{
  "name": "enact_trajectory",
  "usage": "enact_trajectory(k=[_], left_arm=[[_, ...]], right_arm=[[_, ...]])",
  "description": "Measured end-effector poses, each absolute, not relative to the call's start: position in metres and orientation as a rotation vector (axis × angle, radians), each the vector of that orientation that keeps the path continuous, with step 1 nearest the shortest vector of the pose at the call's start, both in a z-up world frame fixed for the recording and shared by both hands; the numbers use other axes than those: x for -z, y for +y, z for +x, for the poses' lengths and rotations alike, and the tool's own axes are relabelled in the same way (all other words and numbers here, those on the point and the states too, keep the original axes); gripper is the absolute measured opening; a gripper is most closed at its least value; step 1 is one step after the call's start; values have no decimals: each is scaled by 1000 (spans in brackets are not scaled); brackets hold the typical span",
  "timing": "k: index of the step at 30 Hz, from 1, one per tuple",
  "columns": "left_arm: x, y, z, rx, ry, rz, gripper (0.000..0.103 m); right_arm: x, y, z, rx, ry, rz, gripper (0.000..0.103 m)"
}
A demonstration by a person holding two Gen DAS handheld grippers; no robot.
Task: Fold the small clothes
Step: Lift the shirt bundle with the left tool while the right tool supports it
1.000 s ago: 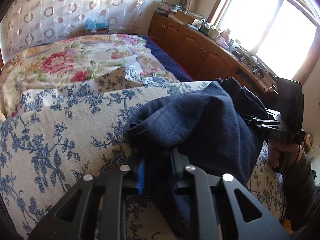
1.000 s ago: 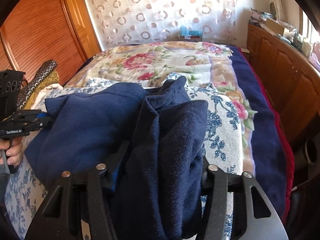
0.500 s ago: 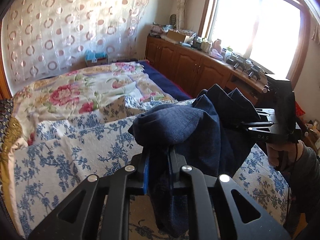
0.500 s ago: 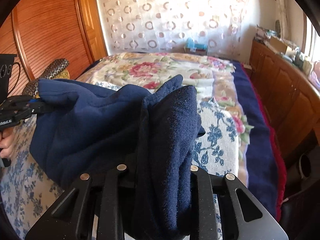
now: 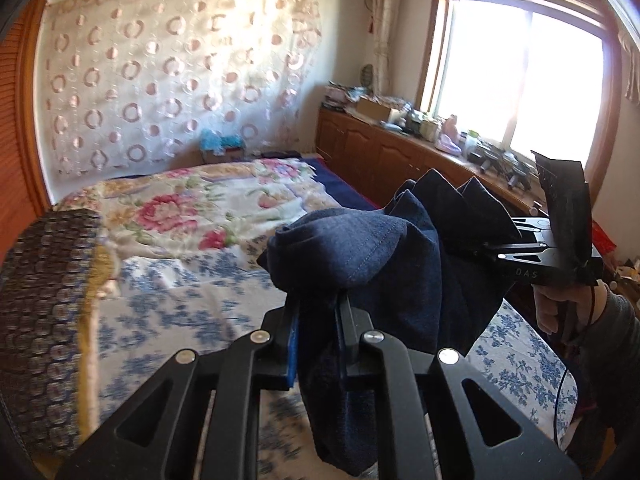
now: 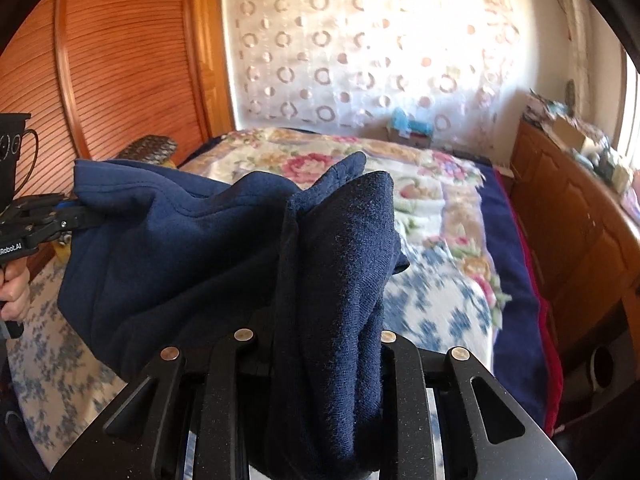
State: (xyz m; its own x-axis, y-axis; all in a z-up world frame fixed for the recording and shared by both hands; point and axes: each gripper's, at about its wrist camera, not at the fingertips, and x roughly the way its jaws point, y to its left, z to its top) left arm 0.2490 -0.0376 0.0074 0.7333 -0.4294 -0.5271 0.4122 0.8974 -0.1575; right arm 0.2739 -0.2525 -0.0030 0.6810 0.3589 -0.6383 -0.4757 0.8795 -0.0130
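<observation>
A dark navy garment (image 5: pixel 360 248) hangs bunched in the air between both grippers, above the bed. My left gripper (image 5: pixel 316 312) is shut on one bunch of it, and cloth spills down over the jaws. In the right wrist view the same garment (image 6: pixel 180 248) stretches from the left gripper (image 6: pixel 80 212) at the left edge to my right gripper (image 6: pixel 320 344), which is shut on a thick fold that hides its fingertips. The left wrist view shows the right gripper (image 5: pixel 492 246) from the side, clamped on a pleated edge.
Below lies the bed with a blue-flowered sheet (image 5: pixel 180 304) and a pink floral quilt (image 5: pixel 192 208) further back. A patterned pillow (image 5: pixel 44 280) sits at the left. Wooden cabinets (image 5: pixel 380 156) with clutter line the right wall under the window. A slatted wardrobe (image 6: pixel 120 60) stands on the left.
Both grippers have risen and lifted the navy garment off the bed. The right gripper's jaws have closed tighter on the thick fold.
</observation>
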Motion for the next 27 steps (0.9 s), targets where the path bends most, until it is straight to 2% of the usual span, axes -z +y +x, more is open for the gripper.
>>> enact_trajectory(k=[16, 27], left_arm=[[-29, 88, 218, 256, 473, -93, 11], [-12, 174, 206, 86, 428, -184, 11]], right_arm=[[-46, -113, 304, -651, 564, -311, 23], [-70, 9, 338, -804, 496, -446, 23]])
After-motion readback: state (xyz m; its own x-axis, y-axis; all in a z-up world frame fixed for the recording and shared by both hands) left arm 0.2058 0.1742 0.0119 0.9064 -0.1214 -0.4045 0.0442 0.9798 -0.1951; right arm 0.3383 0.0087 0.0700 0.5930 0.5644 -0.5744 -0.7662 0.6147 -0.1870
